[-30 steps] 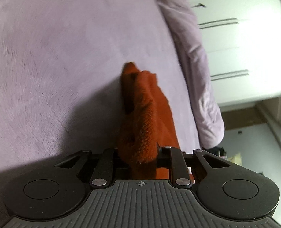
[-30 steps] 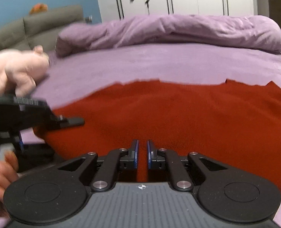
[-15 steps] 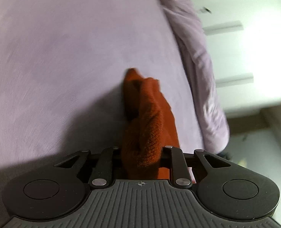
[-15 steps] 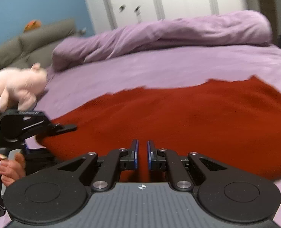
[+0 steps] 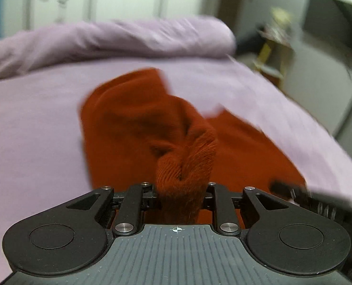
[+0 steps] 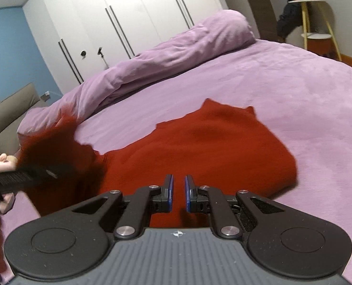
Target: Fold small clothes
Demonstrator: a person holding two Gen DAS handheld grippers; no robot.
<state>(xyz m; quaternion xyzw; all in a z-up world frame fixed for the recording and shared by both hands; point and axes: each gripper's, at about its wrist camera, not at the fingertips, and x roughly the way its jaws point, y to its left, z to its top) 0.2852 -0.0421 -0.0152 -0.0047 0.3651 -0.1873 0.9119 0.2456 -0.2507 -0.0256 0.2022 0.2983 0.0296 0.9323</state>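
The red garment (image 6: 206, 147) lies spread on the purple bed (image 6: 294, 95). The left gripper (image 5: 180, 190) pinches a bunched fold that could slip out; the right gripper (image 6: 178, 194), nearly closed, seems to hold an edge.

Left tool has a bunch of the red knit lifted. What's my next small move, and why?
Probably carry the left tool across toward the flat part of the red knit garment and lower it there. It is clamped on a bunched fold raised off the purple bed cover, while the rest lies spread by the right tool, so the fold is only half done.
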